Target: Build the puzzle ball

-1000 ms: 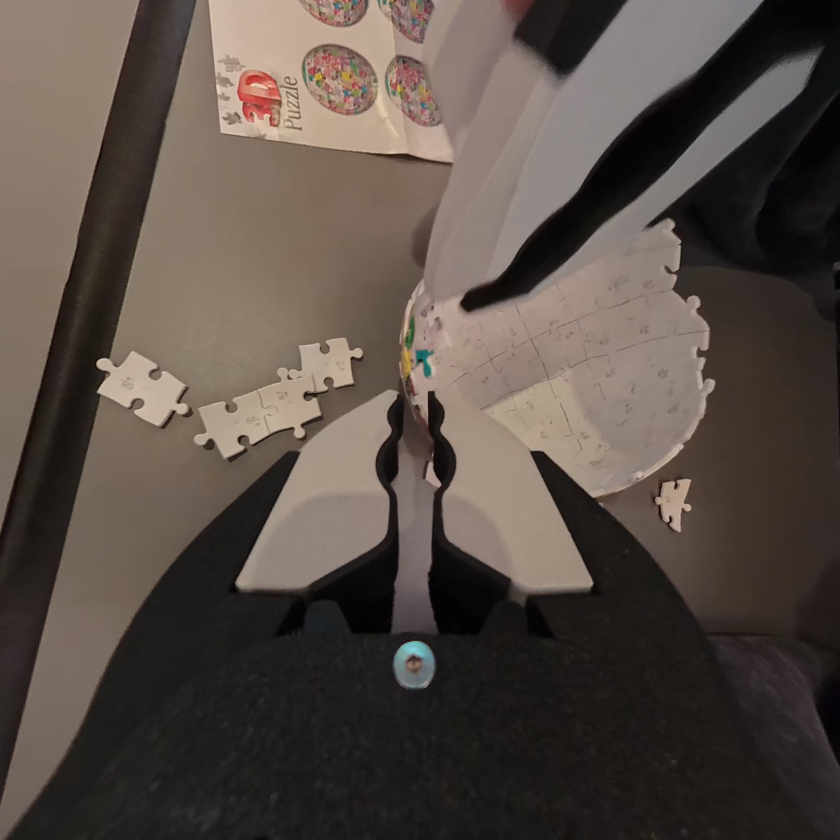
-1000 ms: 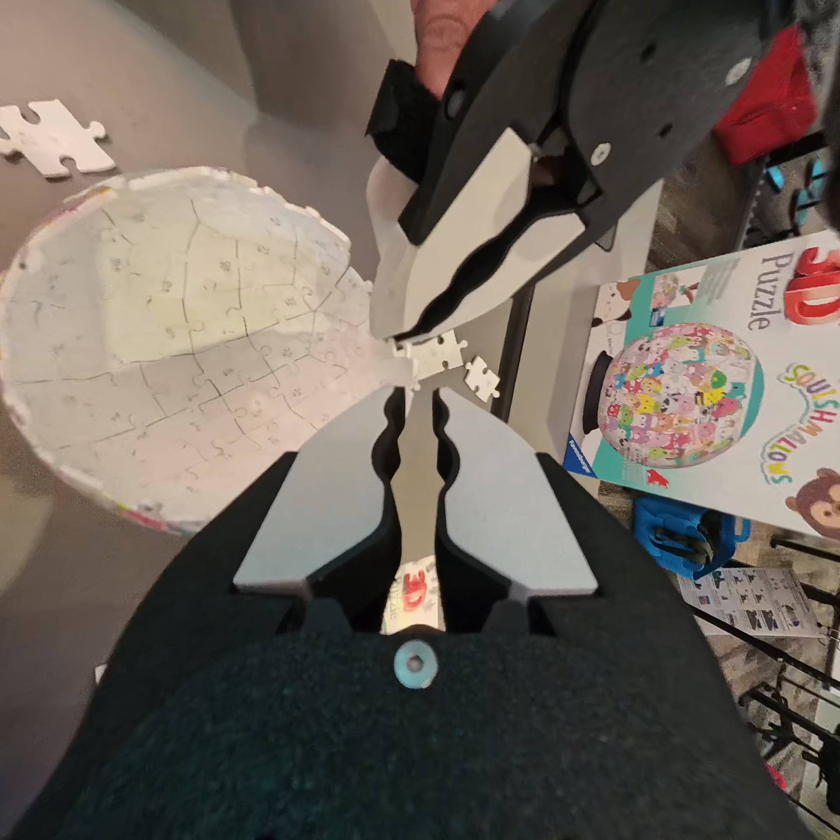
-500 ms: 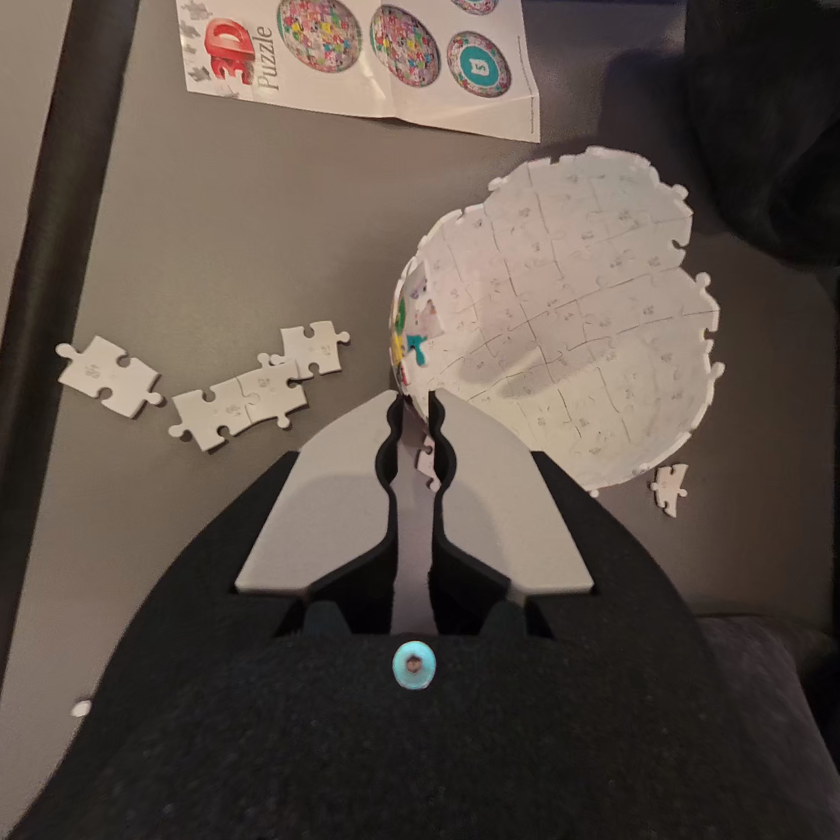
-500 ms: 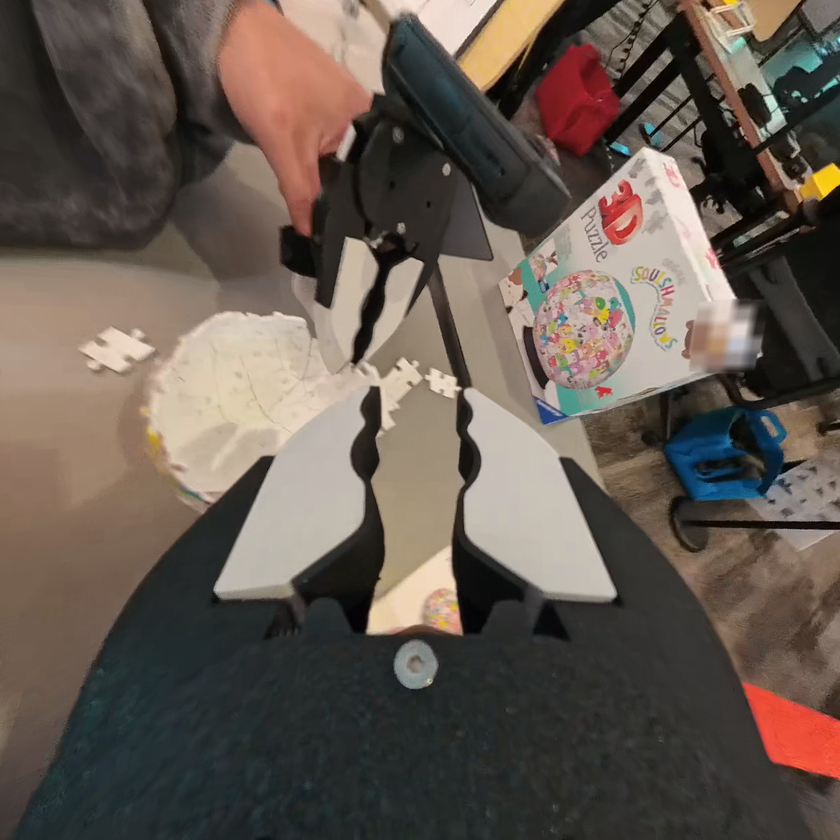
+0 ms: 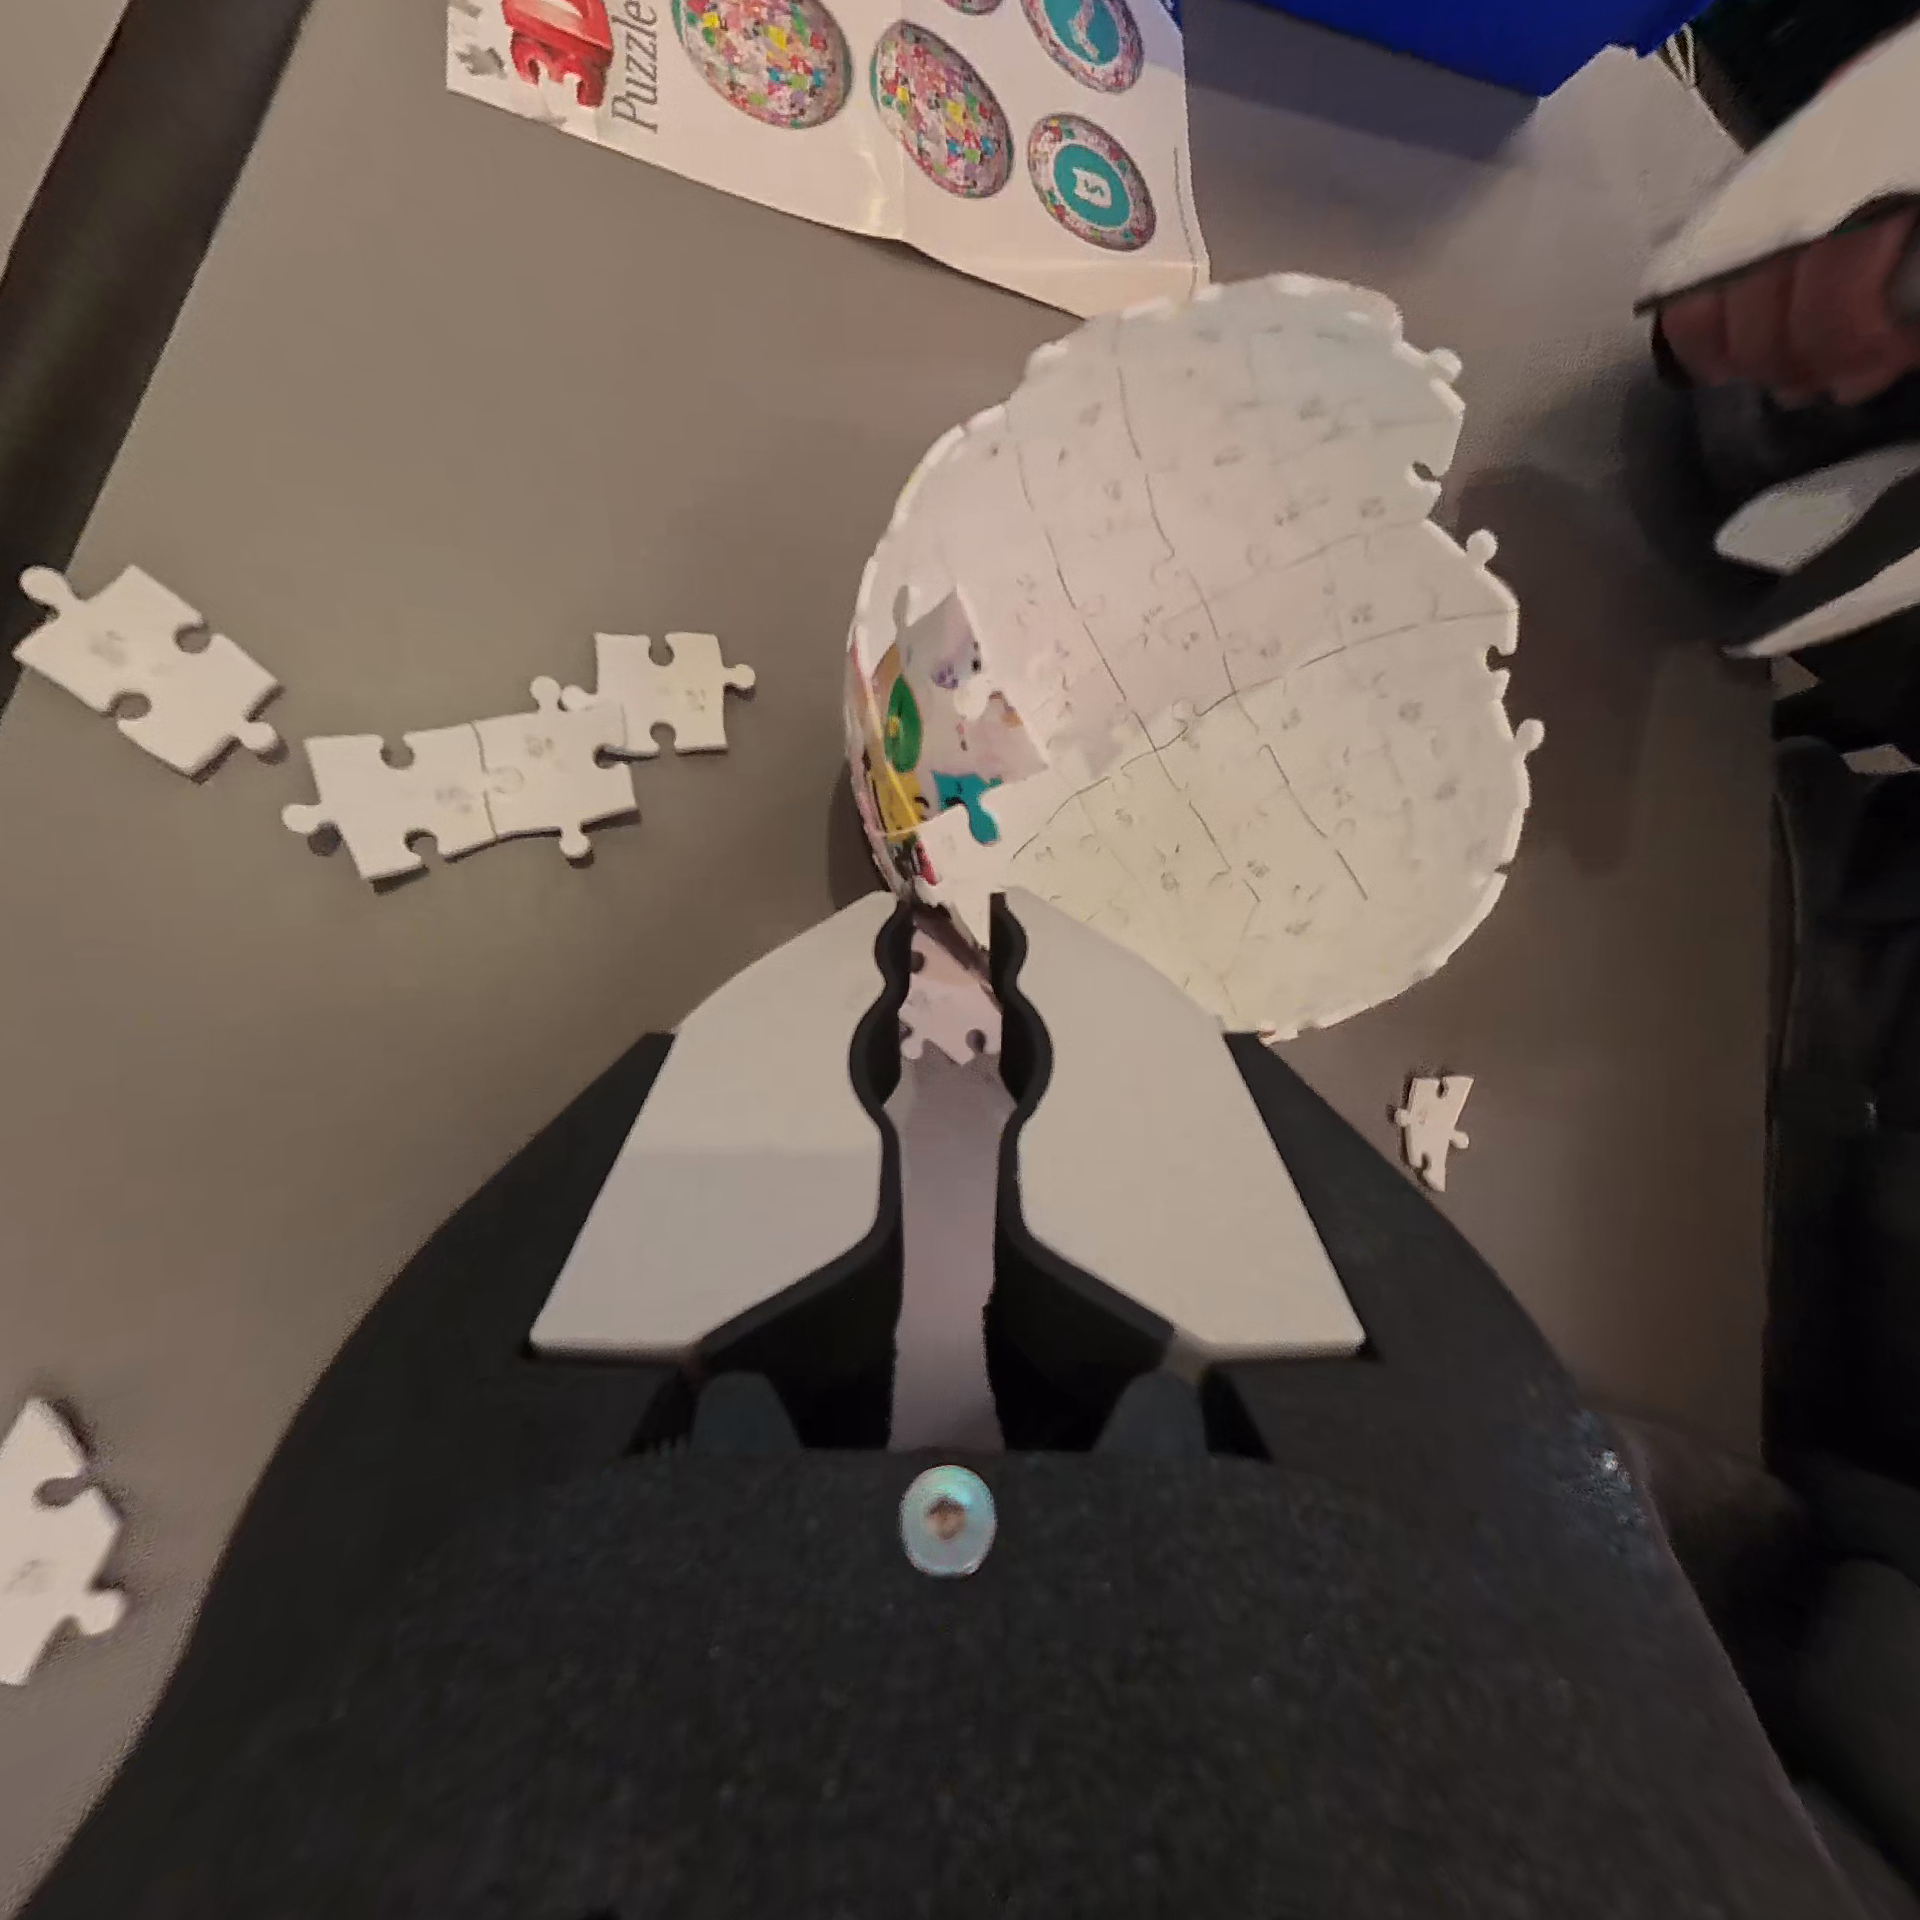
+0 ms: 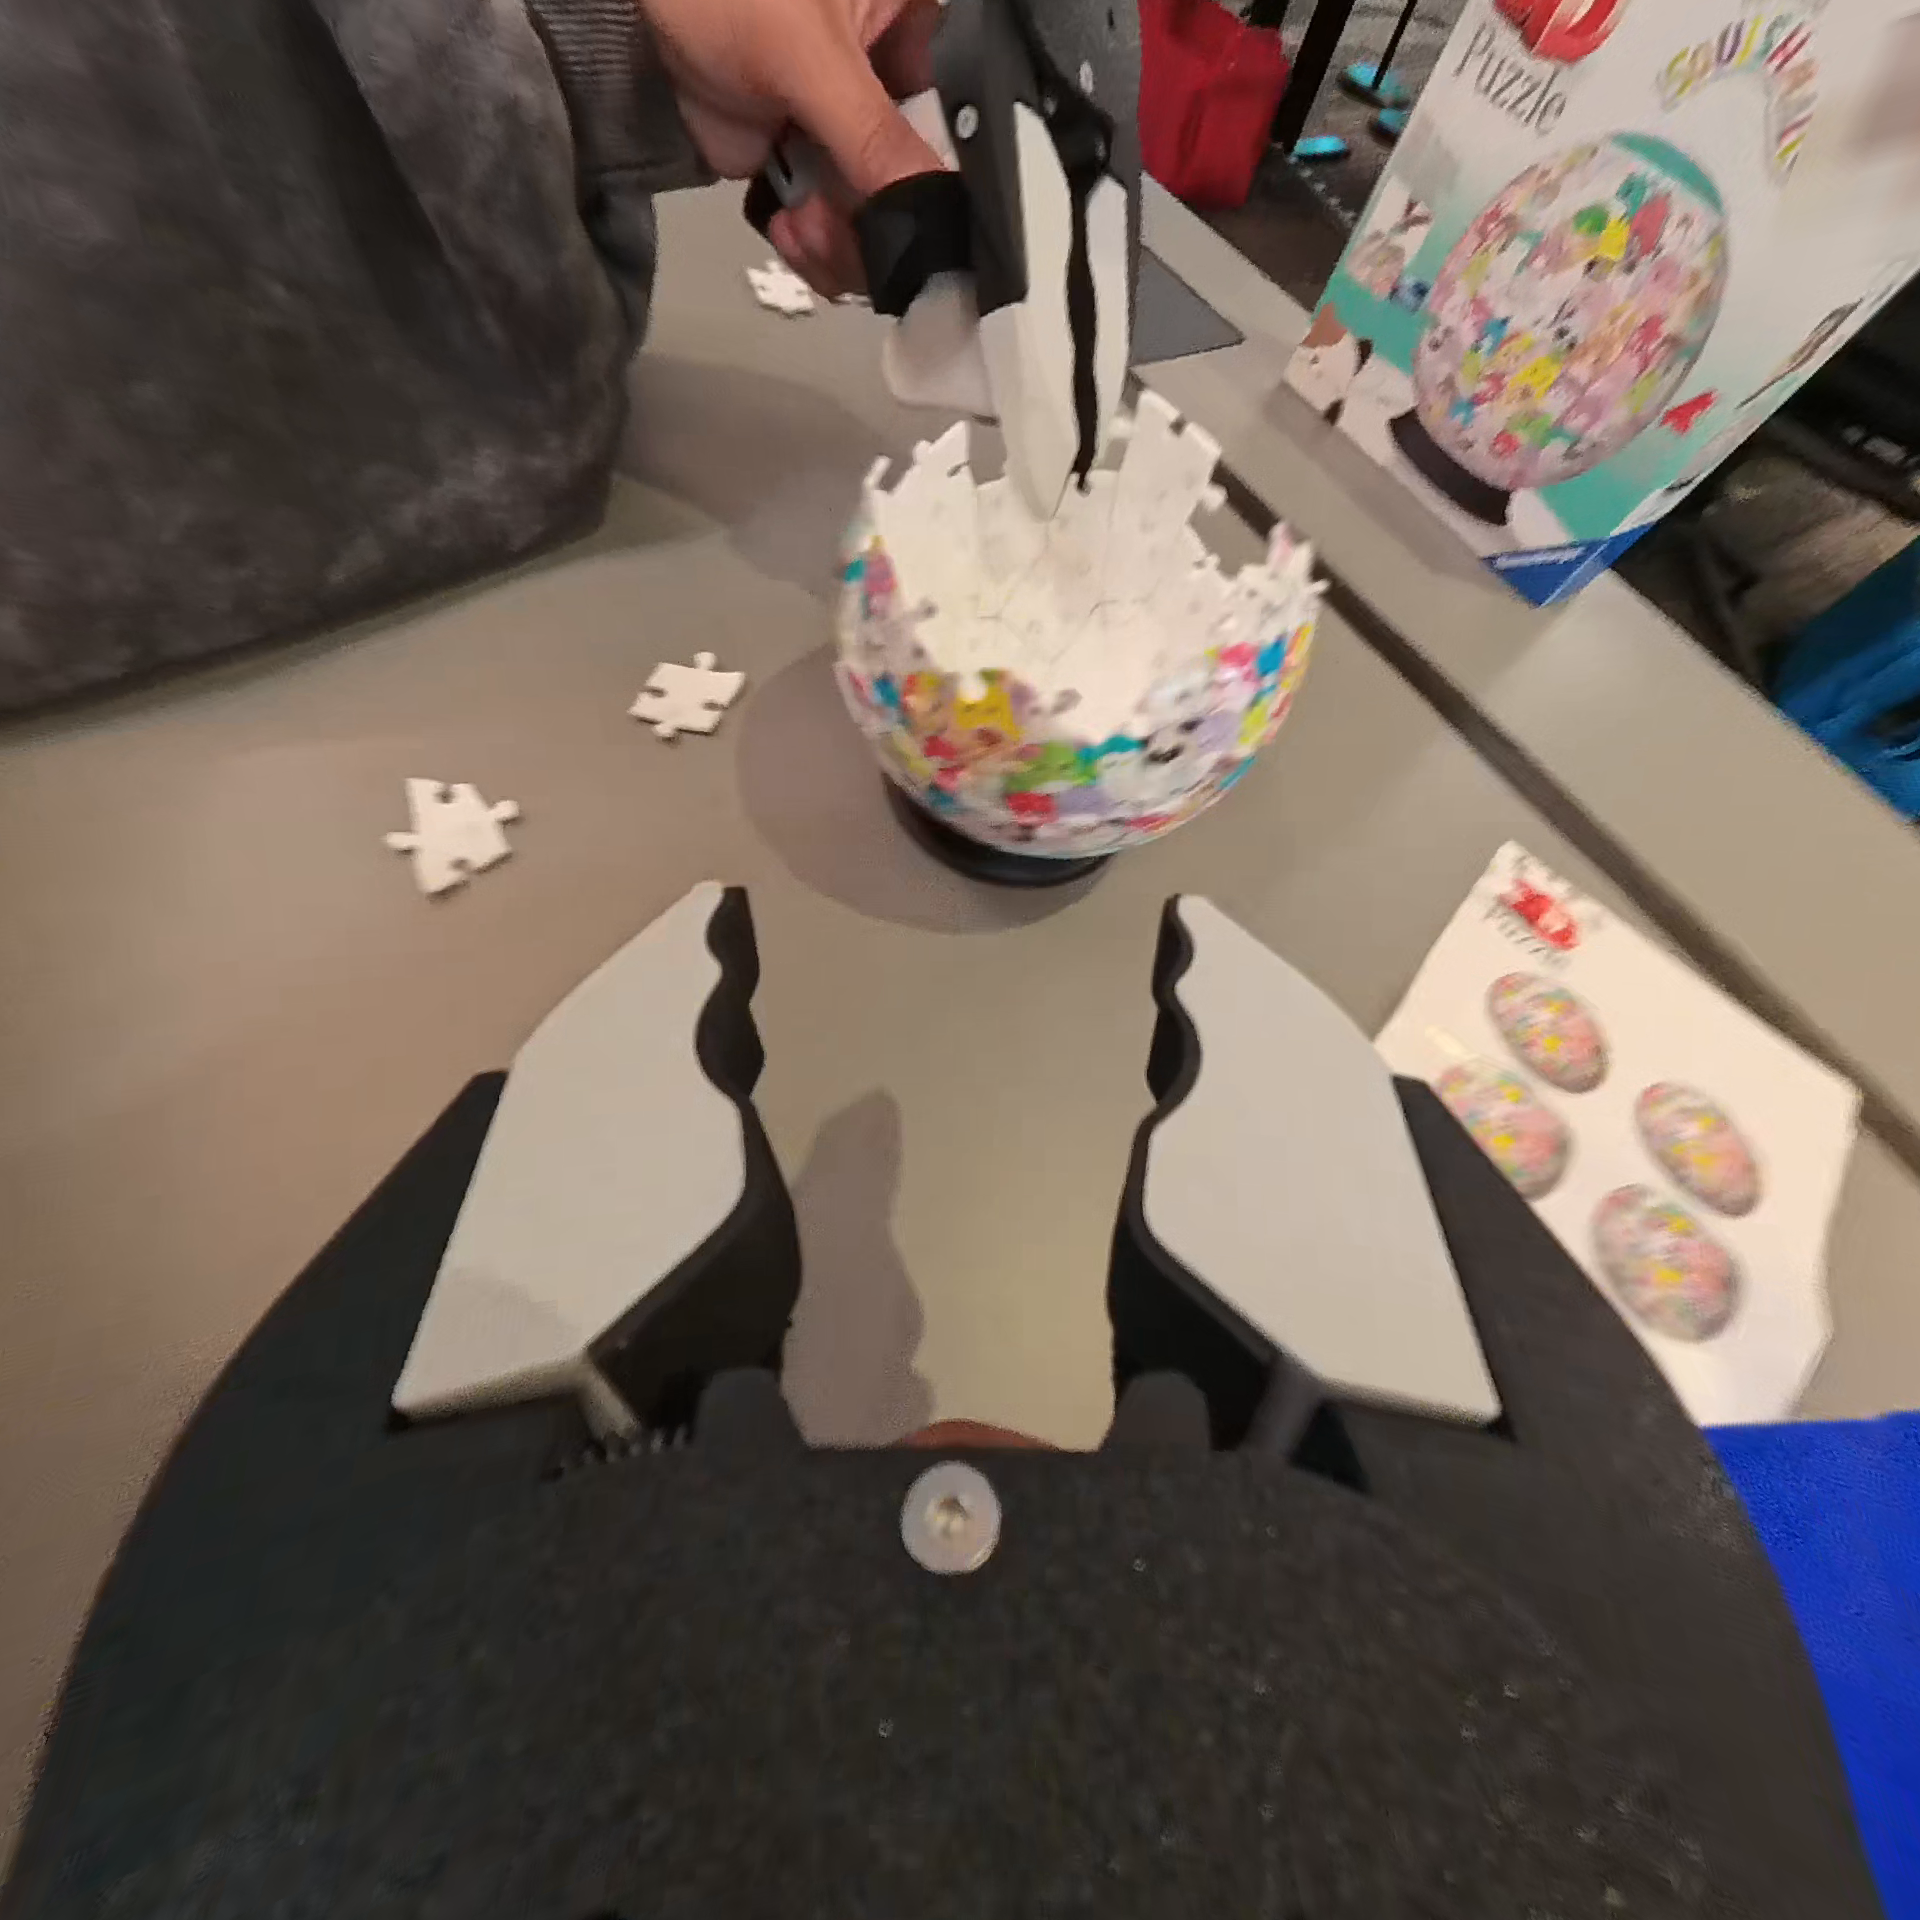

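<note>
While the half-built puzzle ball (image 6: pixel 1070 675) stood on its dark stand (image 6: pixel 992 868) on the grey table (image 6: pixel 260 1039), the right gripper (image 6: pixel 951 914) was held nearest the camera with its jaws wide apart and nothing between them, well short of the ball. Beyond it, two loose pieces (image 6: pixel 452 833) were noted lying white side up to the left. Farther off, the left gripper (image 5: pixel 948 914) was seen with its jaws nearly together, pinched on the ball's jagged rim at the far side. In the left wrist view a gap in the wall (image 5: pixel 951 707) was recorded just beyond the fingertips, and more loose pieces (image 5: pixel 468 795) lay to the left. The instruction sheet (image 6: pixel 1621 1132) and the box (image 6: pixel 1621 291) were observed at the right.

Step judged: ball steadied, next piece not yet fetched. The next move was judged to call for the free gripper to be lowered onto a flat piece and closed on its edge.
</note>
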`<state>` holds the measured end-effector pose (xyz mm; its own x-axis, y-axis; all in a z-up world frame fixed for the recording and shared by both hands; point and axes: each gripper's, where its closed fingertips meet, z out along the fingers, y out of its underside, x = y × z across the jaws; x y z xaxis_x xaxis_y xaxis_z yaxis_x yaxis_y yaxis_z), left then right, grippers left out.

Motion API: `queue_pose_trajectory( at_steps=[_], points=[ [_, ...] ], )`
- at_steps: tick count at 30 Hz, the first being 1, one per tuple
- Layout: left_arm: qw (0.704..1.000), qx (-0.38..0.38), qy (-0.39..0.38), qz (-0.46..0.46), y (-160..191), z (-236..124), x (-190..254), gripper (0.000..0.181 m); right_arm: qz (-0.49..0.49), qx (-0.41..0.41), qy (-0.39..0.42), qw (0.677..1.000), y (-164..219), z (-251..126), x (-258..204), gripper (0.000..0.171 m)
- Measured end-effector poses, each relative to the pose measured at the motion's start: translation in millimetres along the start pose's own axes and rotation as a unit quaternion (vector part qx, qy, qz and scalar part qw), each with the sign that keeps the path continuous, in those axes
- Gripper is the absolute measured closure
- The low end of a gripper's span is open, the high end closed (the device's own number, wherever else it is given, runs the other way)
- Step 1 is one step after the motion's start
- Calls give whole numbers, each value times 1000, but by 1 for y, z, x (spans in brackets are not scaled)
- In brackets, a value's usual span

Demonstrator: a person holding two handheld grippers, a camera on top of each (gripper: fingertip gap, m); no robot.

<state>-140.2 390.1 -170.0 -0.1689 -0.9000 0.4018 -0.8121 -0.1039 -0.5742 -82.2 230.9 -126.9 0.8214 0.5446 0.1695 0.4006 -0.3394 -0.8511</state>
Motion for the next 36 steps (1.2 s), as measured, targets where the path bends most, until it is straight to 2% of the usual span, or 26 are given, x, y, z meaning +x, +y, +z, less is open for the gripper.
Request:
queue_pose_trajectory(
  at_steps=[7,13,17,20,23,26,29,32,36],
  points=[
    [999,32,-22,-24,1,-6,4,164,73,21,-24,997,9,-29,-44,98],
    [991,115,-64,-34,8,-71,27,152,168,97,-19,981,20,-63,-81,103],
    [981,151,-121,-33,37,-102,58,147,165,102,12,981,36,-79,-95,102],
    [983,143,-116,-20,68,-78,100,139,122,101,27,987,36,-86,-97,104],
    [991,77,-110,9,106,-23,138,136,125,104,17,987,35,-84,-100,105],
    [990,27,-121,63,126,25,163,132,116,85,6,990,40,-77,-106,106],
    [981,-13,-162,107,132,47,160,129,102,89,1,991,36,-77,-110,107],
    [986,-14,-135,93,127,58,163,128,100,100,-6,990,31,-80,-114,108],
    [987,-30,-131,88,125,68,161,139,102,98,-6,990,34,-80,-114,109]
  ],
)
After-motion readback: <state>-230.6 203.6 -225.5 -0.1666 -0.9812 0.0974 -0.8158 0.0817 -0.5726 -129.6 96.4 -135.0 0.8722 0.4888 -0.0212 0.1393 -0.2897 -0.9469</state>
